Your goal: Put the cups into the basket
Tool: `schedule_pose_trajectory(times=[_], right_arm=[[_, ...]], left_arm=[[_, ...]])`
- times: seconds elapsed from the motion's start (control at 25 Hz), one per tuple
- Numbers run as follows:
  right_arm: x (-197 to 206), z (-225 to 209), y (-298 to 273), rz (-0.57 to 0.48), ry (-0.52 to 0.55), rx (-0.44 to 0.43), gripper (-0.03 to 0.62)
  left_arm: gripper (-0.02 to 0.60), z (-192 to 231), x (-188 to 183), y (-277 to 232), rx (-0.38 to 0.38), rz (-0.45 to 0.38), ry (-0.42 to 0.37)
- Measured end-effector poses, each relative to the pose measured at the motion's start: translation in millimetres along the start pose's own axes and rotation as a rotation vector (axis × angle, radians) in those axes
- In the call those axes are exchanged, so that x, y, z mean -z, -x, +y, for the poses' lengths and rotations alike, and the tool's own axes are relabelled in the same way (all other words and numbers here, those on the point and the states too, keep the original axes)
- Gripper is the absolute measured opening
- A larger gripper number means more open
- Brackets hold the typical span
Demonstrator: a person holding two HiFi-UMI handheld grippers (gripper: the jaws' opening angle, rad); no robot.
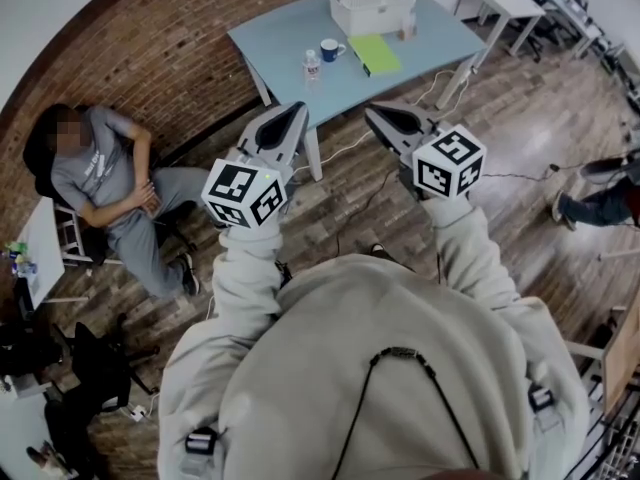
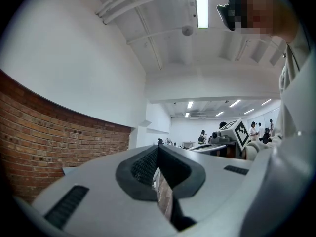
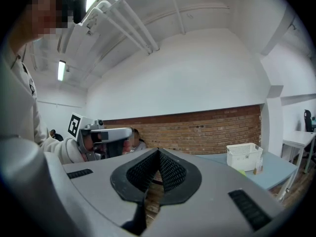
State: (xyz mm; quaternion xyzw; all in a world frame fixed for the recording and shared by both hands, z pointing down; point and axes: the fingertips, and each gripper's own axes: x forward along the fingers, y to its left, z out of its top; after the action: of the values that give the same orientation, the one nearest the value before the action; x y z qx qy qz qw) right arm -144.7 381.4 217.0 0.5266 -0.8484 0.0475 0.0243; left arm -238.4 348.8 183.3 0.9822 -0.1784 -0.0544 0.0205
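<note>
Both grippers hang short of the table (image 1: 283, 40).
Left gripper (image 1: 284, 125) and right gripper (image 1: 393, 122): jaws pinched together, empty. Cup (image 1: 331, 50) mid-table, basket (image 1: 367, 6) at the far edge.

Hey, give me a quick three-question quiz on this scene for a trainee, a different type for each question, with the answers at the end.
1. True or false: the blue cup stands on the table, outside the white basket.
2. Pick one. The right claw is: A) open around the cup; B) shut with nothing in it; C) shut on the cup.
3. In the head view, what stands just left of the cup?
Key: 1 true. 2 B. 3 a clear bottle.
</note>
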Motion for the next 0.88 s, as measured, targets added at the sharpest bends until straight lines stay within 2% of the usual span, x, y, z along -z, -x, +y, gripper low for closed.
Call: schedule_pose_trajectory(times=[0.44,0.68,0.88], right_arm=[[-6.7,-117.1,16.4,-0.013,-0.043,-0.014,0.012],[-6.3,-163.2,30.0,-0.015,-0.070,-0.056,0.012],[-7.4,-195.3,40.2,-0.054,-0.110,-0.066,0.012]], left_arm=[[-0.003,-2.5,-4.5,-113.0,-0.007,-0.018,0.016],[-0.003,-7.6,-2.5,-157.0,-0.058,-0.008,0.022],[-0.003,-7.9,-10.6,-184.9,-0.090,0.022,-0.016]])
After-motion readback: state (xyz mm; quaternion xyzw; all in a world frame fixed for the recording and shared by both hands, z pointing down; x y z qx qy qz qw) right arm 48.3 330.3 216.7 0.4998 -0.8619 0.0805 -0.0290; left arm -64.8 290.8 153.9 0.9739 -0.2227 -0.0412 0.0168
